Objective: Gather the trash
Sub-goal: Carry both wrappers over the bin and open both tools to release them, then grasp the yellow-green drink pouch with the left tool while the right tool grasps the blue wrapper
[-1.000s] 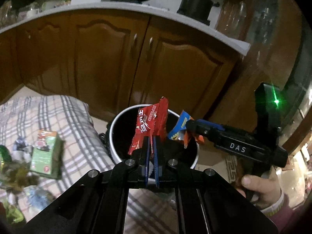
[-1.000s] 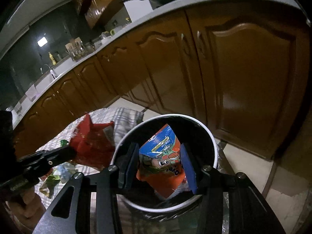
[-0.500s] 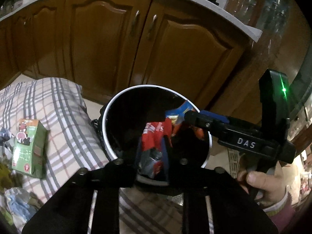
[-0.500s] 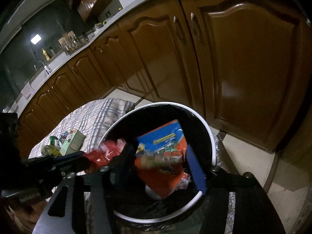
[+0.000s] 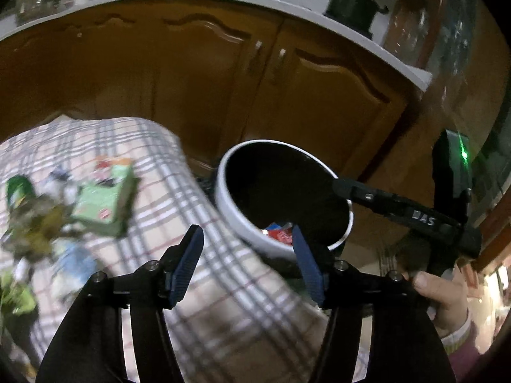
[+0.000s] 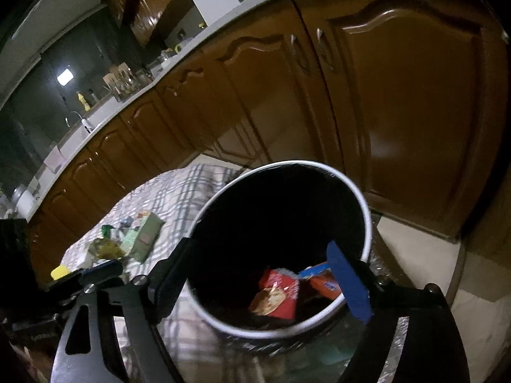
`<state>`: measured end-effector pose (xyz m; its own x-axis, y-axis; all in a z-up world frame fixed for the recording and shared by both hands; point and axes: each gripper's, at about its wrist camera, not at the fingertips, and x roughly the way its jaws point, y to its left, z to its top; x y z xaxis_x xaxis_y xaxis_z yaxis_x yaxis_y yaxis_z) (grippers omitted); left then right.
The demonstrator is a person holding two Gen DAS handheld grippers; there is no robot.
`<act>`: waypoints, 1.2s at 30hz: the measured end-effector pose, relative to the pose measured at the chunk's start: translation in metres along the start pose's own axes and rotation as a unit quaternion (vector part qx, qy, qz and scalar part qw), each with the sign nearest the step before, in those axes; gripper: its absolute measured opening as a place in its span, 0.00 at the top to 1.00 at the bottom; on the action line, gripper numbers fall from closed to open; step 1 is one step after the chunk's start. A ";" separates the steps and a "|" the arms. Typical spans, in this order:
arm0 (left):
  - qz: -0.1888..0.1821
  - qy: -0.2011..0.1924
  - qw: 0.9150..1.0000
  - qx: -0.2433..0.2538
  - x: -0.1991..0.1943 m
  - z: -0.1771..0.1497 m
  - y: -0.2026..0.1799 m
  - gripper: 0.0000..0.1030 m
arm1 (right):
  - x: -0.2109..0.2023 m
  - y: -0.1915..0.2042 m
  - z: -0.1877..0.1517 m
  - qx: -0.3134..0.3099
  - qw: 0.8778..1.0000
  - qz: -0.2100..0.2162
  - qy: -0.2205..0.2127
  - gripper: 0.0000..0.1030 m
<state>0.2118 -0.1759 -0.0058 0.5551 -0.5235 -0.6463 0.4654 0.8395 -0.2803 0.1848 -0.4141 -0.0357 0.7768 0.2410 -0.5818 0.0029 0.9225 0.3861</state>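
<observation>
**Ana:** Brown kitchen cabinets (image 6: 399, 102) behind, checked cloth (image 5: 204, 198) on the table, and both wrappers are gone from the tools!

**Ben:** Right. The left tool (image 5: 247, 263) and right tool (image 6: 265, 282) have just been opening; both are spread now with nothing between them. The red wrapper (image 6: 278, 296) and blue-orange wrapper (image 6: 321, 279) lie at the bottom of the white-rimmed bin (image 6: 367, 223).

**Ana:** Two pieces collected, then. What's left?

**Ben:** A green carton (image 5: 105, 202) and a blurred heap of litter on the cloth, left of the bin.
</observation>
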 end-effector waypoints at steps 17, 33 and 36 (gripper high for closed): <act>0.084 -0.027 0.991 -0.097 -0.086 -0.065 0.094 0.43 | -0.005 0.081 -0.056 -0.010 0.997 0.078 0.013 0.11; 0.136 -0.036 0.983 -0.114 -0.138 -0.095 0.143 0.43 | 0.020 0.150 -0.087 -0.068 0.990 0.110 0.057 0.11; 0.149 -0.033 0.983 -0.102 -0.141 -0.091 0.150 0.43 | 0.024 0.160 -0.088 -0.079 0.989 0.114 0.060 0.11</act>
<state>0.1404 0.0374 -0.0216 0.6926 -0.2527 -0.6756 0.1310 0.9651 -0.2266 0.1485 -0.2342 -0.0511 0.6653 0.4730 -0.5776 -0.2689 0.8736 0.4057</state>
